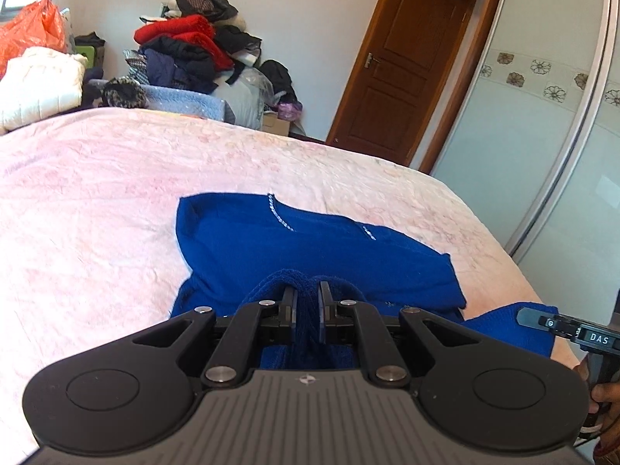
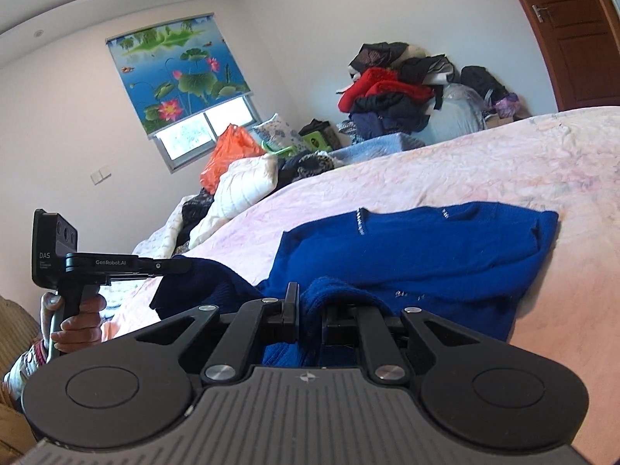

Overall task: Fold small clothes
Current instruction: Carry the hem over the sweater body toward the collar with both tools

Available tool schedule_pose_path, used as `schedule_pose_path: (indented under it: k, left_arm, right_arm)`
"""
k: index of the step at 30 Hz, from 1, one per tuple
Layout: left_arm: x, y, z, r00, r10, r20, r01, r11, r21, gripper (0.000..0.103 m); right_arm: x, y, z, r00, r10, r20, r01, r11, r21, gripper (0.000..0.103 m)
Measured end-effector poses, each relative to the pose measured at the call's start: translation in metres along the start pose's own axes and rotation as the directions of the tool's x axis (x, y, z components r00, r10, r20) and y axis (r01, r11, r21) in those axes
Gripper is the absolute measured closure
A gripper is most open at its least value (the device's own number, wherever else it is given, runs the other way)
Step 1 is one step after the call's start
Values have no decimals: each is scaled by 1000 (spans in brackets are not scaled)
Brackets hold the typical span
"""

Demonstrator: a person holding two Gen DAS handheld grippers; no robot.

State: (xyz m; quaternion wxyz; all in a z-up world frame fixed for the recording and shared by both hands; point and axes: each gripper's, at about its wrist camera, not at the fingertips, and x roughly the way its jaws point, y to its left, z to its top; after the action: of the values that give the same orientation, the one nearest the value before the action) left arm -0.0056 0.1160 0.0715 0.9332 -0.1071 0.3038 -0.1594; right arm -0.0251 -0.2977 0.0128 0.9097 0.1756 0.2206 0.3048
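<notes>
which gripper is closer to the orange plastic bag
Left. The left gripper, shut on the blue sweater, sits on the side toward the orange plastic bag; the right gripper holds the sweater's other end, toward the wooden door.

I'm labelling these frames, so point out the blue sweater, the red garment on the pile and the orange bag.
blue sweater (image 1: 310, 244), left wrist view, flat body.
red garment (image 1: 174, 31), left wrist view, top fold.
orange bag (image 2: 228, 151), right wrist view, its middle.

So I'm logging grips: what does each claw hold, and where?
Both are shut on the blue sweater: the left claw and the right claw each pinch a bunched fold of its near edge.
</notes>
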Motion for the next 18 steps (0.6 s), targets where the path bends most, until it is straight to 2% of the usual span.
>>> schedule_pose_path:
  k: [9, 13, 18]
  left_arm:
    - [30, -2, 19, 997, 77, 9, -77, 997, -17, 93]
    - [48, -3, 24, 992, 123, -12, -123, 992, -8, 93]
    - [69, -6, 23, 982, 187, -32, -186, 982, 19, 93]
  right_arm:
    - [19, -24, 10, 996, -60, 65, 58, 998, 38, 89]
    - [34, -30, 12, 993, -103, 63, 102, 995, 21, 89]
    - [54, -34, 12, 992, -114, 45, 114, 993, 15, 89]
